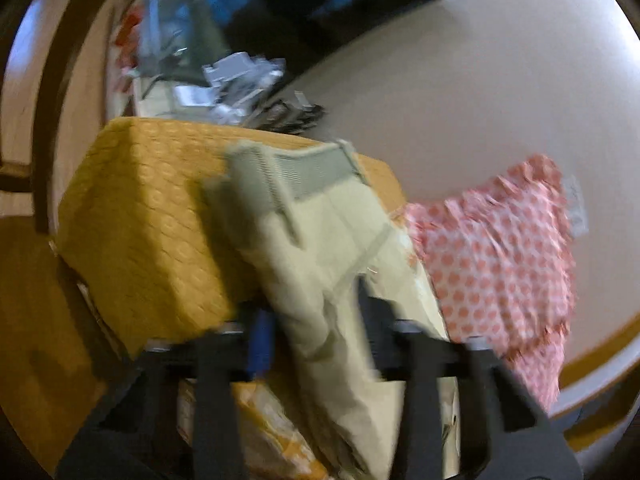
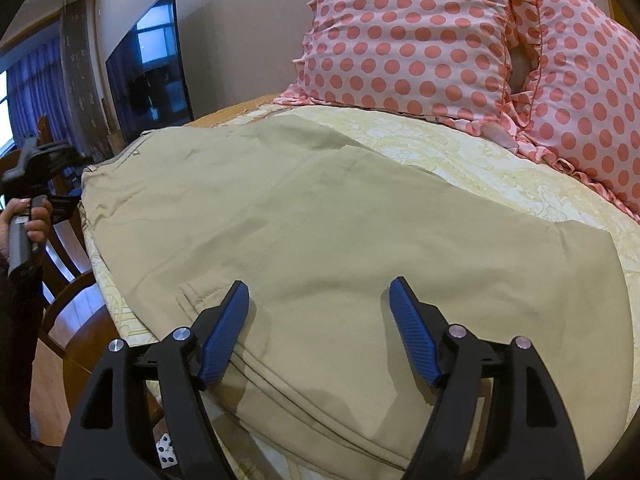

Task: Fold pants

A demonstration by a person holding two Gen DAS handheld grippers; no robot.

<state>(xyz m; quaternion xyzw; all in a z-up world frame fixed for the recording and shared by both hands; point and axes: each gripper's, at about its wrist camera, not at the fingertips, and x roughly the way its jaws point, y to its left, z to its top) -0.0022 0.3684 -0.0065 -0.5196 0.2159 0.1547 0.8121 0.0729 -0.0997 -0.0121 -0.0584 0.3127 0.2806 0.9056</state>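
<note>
The pants (image 2: 320, 220) lie spread on the bed (image 2: 500, 168) below two pillows (image 2: 400, 32). The right gripper (image 2: 320, 300) hovers over them, fingers apart; the left gripper (image 1: 316, 320) also spreads wide around the cloth.

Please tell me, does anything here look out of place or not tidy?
Mostly tidy. The khaki pants lie fairly flat on the bed, but in the left wrist view one part hangs over the bed's edge. Clutter is piled beyond the bed there.
</note>
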